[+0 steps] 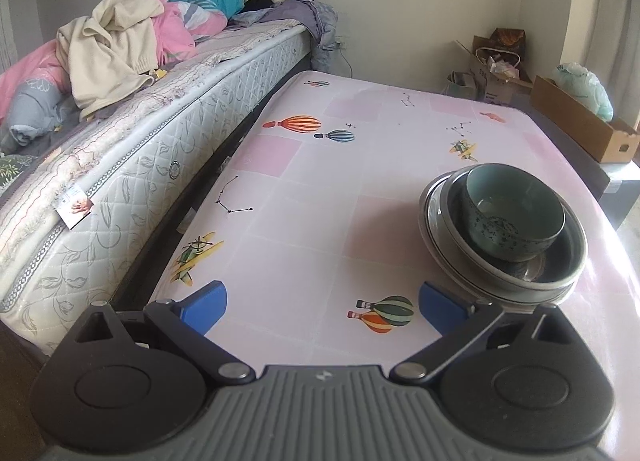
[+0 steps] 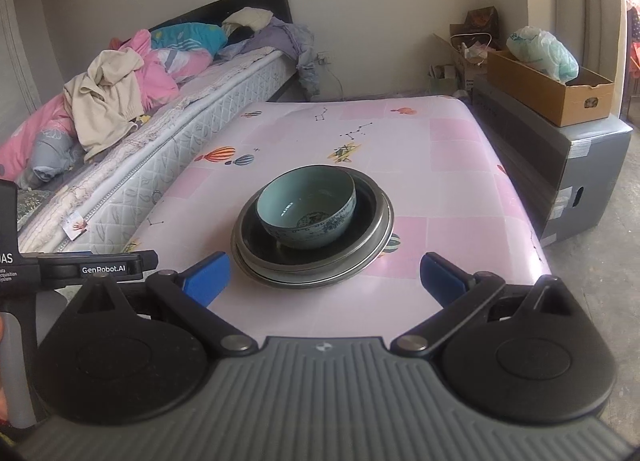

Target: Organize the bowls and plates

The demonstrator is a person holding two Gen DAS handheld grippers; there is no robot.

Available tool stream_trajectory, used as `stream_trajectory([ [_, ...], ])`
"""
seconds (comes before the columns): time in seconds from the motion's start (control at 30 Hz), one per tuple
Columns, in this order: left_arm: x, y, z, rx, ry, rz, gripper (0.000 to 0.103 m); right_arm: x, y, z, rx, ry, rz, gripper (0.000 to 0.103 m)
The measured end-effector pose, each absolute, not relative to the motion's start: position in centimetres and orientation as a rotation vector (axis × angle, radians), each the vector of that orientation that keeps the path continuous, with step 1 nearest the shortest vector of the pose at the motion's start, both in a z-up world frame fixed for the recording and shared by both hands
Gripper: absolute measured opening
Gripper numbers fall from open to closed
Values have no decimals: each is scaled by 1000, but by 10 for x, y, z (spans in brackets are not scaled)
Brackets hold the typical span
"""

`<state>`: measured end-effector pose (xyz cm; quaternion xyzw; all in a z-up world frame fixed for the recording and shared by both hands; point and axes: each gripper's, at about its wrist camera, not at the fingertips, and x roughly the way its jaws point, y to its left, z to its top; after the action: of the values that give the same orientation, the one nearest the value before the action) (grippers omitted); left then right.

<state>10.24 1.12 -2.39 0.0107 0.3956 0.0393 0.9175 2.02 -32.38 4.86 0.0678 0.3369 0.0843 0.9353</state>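
Both my left gripper (image 1: 323,309) and right gripper (image 2: 325,276) gape empty near the plates (image 2: 312,269), bowl (image 2: 306,209) stacked on top, so tidying looks done.

I am holding the left claw (image 1: 322,307) wide apart, its two blue fingertips (image 1: 208,307) sitting low in the left wrist view, one at lower left of centre and one at lower right, with nothing between them. Its black linkage arms are splaying outward from the grey ribbed body along the bottom edge. I am keeping the right claw (image 2: 324,279) equally spread in the right wrist view, blue fingertips (image 2: 210,277) apart and gripping nothing. Both claws are pointing forward and tilting downward. At the left edge of the right wrist view, the left claw's black housing is showing, with a sliver of my hand (image 2: 2,365) beside it.
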Motion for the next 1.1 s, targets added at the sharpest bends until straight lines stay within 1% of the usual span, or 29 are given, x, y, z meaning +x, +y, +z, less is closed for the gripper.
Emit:
stream_trajectory([
  [0.1, 106, 3, -24, 80, 845, 66, 103, 22, -325, 42, 135, 710, 124, 102],
  [0.4, 100, -5, -22, 42, 873, 40, 103, 38, -323, 21, 140, 794, 72, 102],
  [1.1, 96, -16, -17, 66, 902, 30, 103, 55, -315, 12, 192, 865, 110, 102],
])
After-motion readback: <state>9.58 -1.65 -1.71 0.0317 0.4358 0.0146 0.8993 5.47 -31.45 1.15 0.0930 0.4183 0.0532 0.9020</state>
